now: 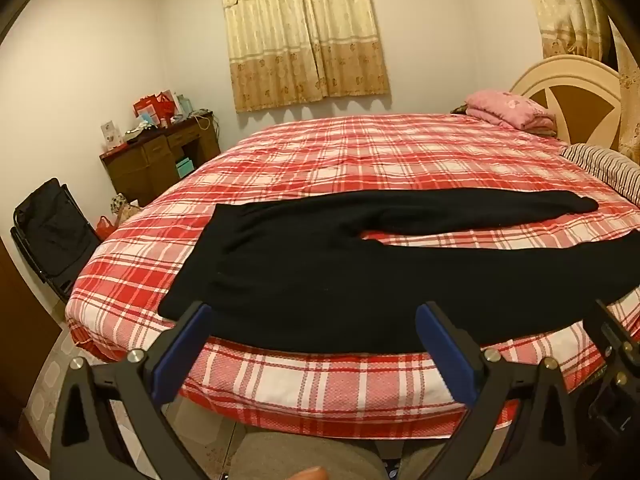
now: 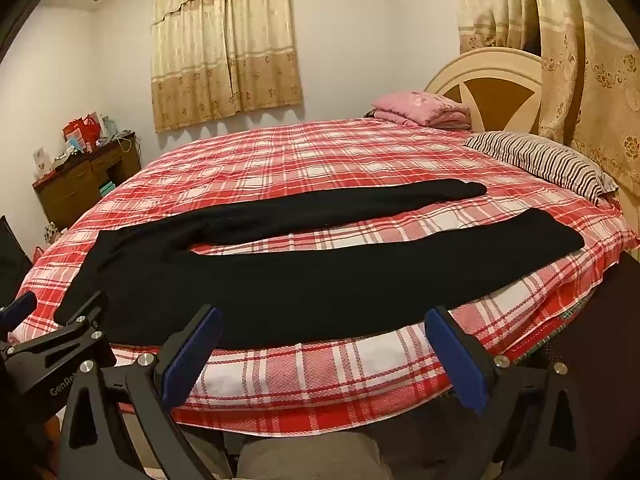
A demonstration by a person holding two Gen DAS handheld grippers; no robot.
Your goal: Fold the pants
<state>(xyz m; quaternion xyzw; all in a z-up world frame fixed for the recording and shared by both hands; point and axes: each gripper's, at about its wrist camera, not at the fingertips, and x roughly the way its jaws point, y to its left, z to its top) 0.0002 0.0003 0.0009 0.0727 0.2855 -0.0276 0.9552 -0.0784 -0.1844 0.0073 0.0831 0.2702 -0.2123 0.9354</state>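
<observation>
While flat on the bed (image 1: 360,148), pants (image 1: 340,264) run crosswise: waist left, legs right. Left gripper (image 1: 314,312) nearer the waist, right gripper (image 2: 324,316) nearer the near leg. Both jaws wide apart, empty, short of the cloth.

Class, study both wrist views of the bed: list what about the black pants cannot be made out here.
- Black pants, left wrist view: the near leg's cuff is cut off by the right edge.
- Right wrist view: the waistband corner sits behind the left gripper.
- Both views: fabric too dark to show seams, pockets or which side faces up.
</observation>
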